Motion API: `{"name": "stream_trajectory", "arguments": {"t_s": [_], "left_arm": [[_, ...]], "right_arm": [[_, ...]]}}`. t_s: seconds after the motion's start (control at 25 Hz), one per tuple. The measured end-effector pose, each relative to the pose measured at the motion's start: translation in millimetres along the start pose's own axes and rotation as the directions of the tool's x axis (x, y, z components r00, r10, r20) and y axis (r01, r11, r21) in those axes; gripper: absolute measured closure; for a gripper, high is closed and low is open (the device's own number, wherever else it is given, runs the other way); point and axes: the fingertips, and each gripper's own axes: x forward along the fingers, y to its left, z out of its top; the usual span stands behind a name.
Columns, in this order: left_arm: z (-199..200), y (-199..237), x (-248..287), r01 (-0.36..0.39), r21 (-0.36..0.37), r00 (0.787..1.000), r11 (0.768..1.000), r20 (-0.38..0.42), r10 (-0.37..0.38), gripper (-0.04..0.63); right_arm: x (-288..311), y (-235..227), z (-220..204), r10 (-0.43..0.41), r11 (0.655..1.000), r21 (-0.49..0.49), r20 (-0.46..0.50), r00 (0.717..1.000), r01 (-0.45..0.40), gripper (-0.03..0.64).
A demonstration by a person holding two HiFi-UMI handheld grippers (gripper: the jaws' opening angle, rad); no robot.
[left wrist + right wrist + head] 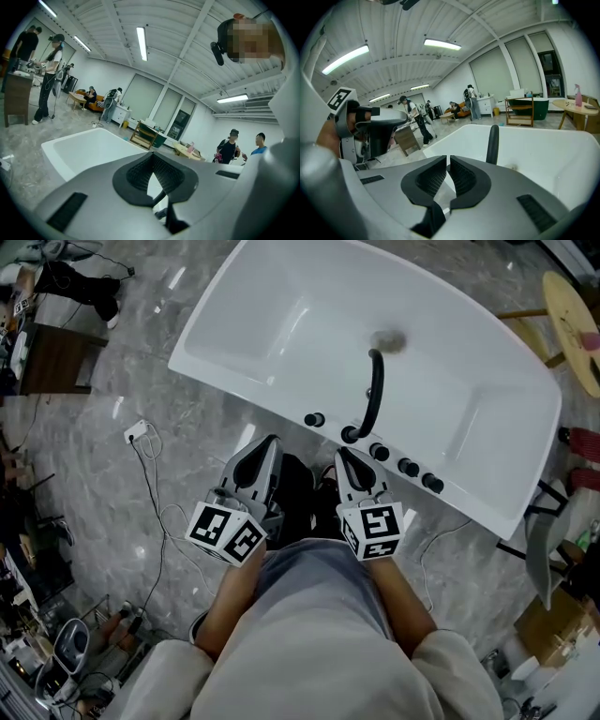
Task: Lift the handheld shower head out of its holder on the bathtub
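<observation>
The black handheld shower head (372, 395) stands in its holder (349, 435) on the near rim of the white bathtub (281, 324) and curves up over the basin. In the right gripper view it shows as a dark upright stem (492, 143) just beyond the jaws. My right gripper (343, 455) is shut and empty, a short way in front of the holder and not touching it. My left gripper (271, 441) hovers over the floor beside the tub rim, left of the holder; its pads (140, 171) meet with nothing between them.
Several black knobs (408, 467) line the tub rim to the right of the holder, and one more knob (314, 419) sits to its left. A white power strip with cable (138, 433) lies on the marble floor at left. A round wooden table (574, 317) stands at far right. People stand in the background.
</observation>
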Motion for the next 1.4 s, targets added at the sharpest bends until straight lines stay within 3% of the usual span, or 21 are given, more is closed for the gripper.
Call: {"name": "stream_trajectory", "arguments": {"t_s": [0.16,0.32,0.56,0.72,1.16,1.4], "left_arm": [[-10.3,8.4,1.7,-0.017,0.045,1.000,0.999,0.008,0.017,0.589],[-35.2,13.2,11.6,0.000,0.052,0.999,0.999,-0.045,0.002,0.591],[-55.1,26.0,21.1,0.044,0.062,0.994,0.997,-0.107,-0.037,0.591],[-61.1,37.3,22.8,0.055,0.070,0.994,0.996,-0.100,-0.048,0.589],[-105.6,67.7,24.2,0.111,0.000,0.974,0.994,-0.199,-0.108,0.590],[-119.3,80.8,22.1,0.102,-0.031,0.969,0.994,-0.221,-0.107,0.589]], "right_arm": [[25.4,0.8,-18.4,-0.019,0.998,-0.065,0.008,1.000,0.019,0.596],[52.7,1.2,-37.6,-0.039,0.994,-0.104,-0.003,0.999,0.038,0.593],[94.1,-7.2,-64.8,-0.103,0.990,-0.101,-0.053,0.993,0.097,0.536],[116.6,-15.9,-88.9,-0.134,0.987,-0.102,-0.099,0.986,0.124,0.500],[183.4,-36.3,-146.3,-0.209,0.970,-0.171,-0.206,0.956,0.175,0.477],[200.9,-49.9,-163.4,-0.254,0.959,-0.182,-0.227,0.940,0.215,0.477]]}}
